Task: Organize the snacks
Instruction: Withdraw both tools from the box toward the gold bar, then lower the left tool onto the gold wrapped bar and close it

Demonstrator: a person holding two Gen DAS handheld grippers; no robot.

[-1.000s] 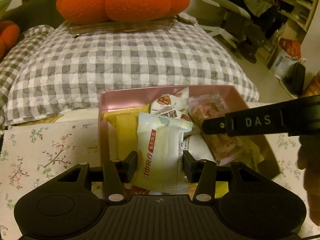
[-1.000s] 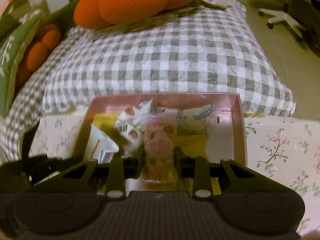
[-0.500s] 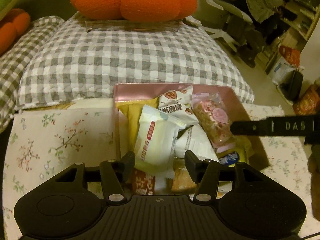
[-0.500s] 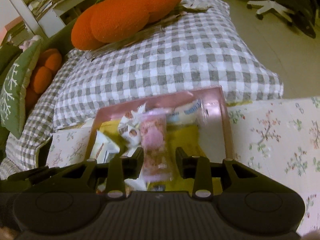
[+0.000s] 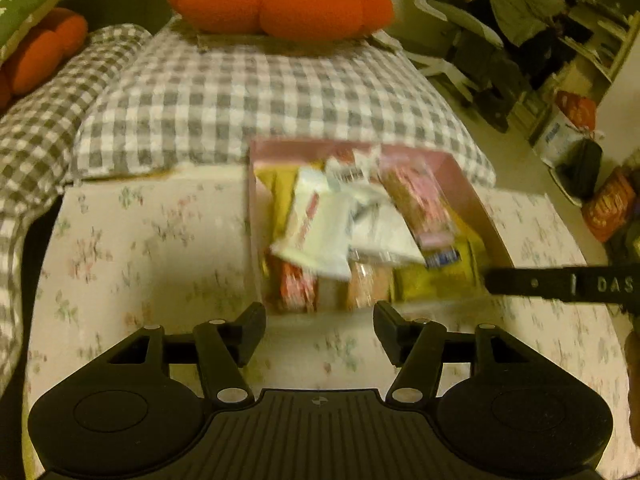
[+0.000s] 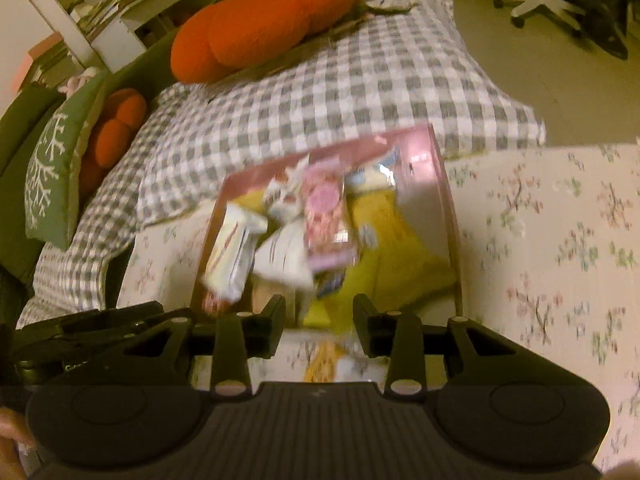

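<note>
A pink box (image 5: 472, 196) stands on the flowered cloth, filled with several snack packets. A white packet with a red stripe (image 5: 316, 232) and a pink packet (image 5: 420, 204) lie on top of the pile. My left gripper (image 5: 320, 332) hangs over the cloth just short of the box's near wall, its jaws opening with nothing between them. A finger of my right gripper (image 5: 560, 284) reaches in from the right. In the right wrist view my right gripper (image 6: 319, 324) is open and empty at the near edge of the box (image 6: 448, 216), with the pink packet (image 6: 324, 216) beyond it.
Behind the box lies a grey checked pillow (image 5: 260, 100) with an orange pumpkin cushion (image 5: 280, 0) on it. The flowered cloth (image 5: 140, 240) spreads left and right of the box. A green cushion (image 6: 52, 168) is at far left. A chair (image 5: 460, 20) and bags (image 5: 572, 128) stand on the floor at right.
The left gripper let go of the white packet and the right let go of the pink one. Both packets now lie in the box. Both grippers drew back and up from it.
</note>
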